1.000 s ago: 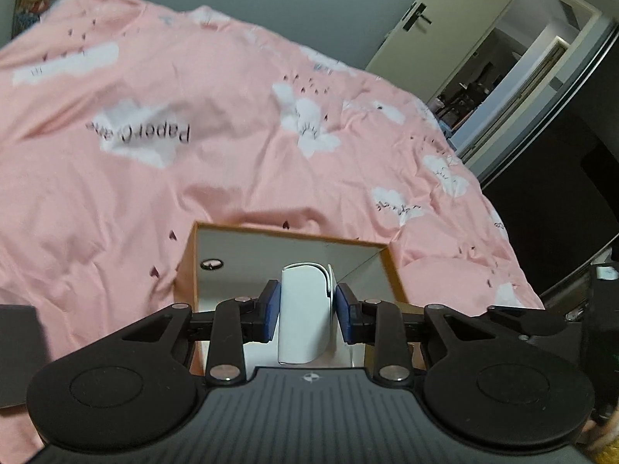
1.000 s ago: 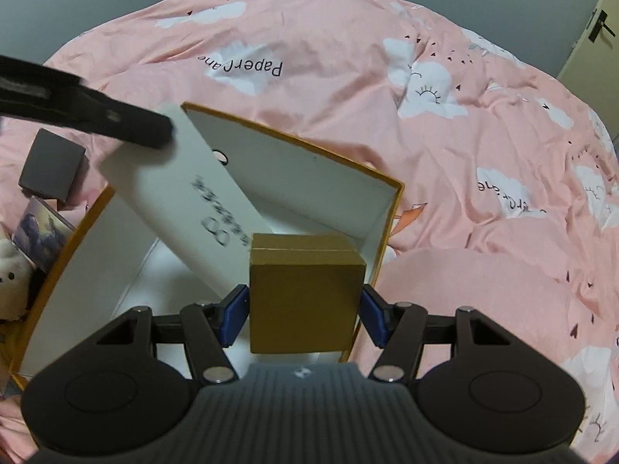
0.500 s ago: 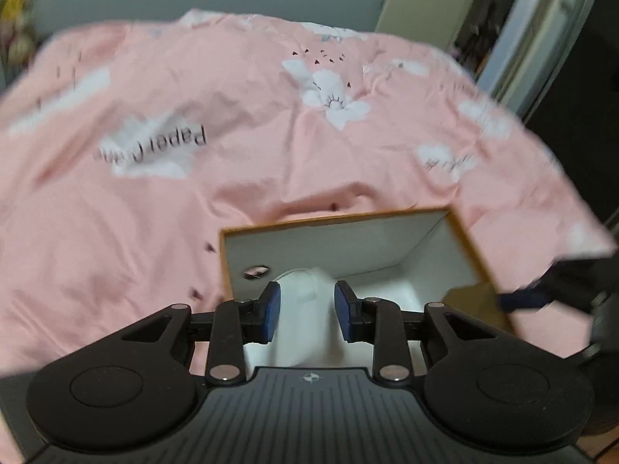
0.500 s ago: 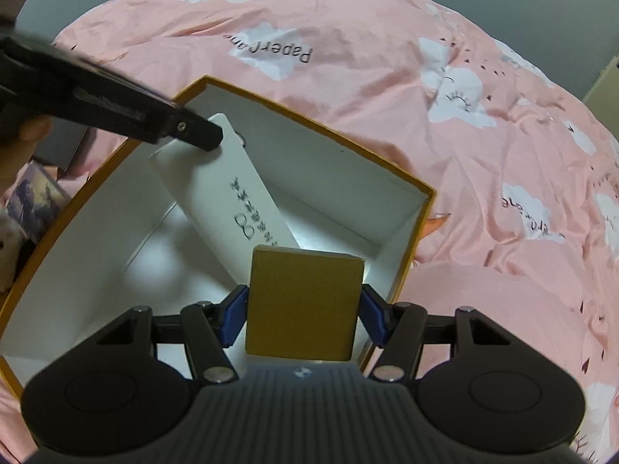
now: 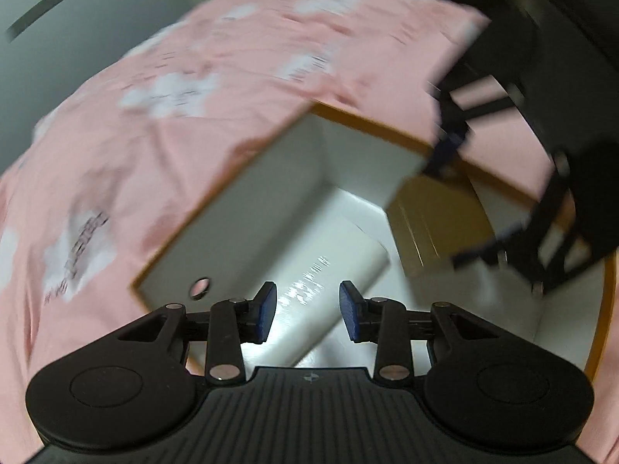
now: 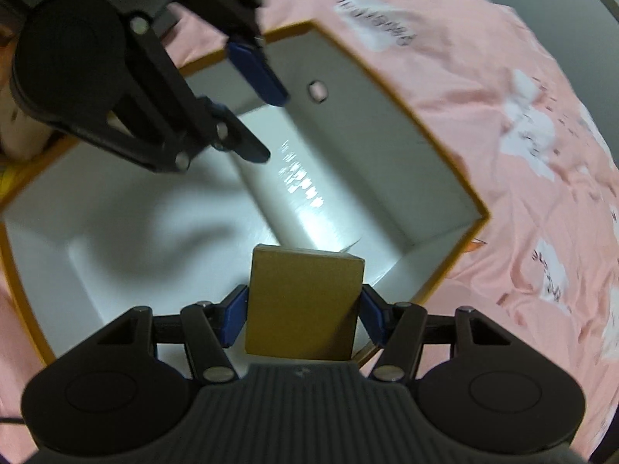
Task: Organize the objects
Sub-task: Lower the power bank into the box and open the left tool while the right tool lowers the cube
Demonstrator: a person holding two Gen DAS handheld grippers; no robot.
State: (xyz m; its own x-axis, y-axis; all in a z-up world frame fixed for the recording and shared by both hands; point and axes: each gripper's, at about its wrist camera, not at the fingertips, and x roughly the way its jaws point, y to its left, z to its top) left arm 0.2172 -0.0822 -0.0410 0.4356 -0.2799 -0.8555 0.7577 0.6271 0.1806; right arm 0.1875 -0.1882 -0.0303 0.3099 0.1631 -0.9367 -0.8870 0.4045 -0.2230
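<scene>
So the left tool (image 5: 307,311) is letting go now, jaws opening, and the white box (image 5: 329,270) that was up in its grip is lying flat in the orange-rimmed box (image 6: 445,154), at 12 o'clock from the pads. The right tool (image 6: 303,319) is gripping the brown box (image 6: 305,309), hovering inside at 3 o'clock.

R gripper (image 6: 303,305) clamps brown box (image 6: 303,305) over open orange-rimmed box (image 6: 437,147); L gripper (image 6: 255,108) opening.
</scene>
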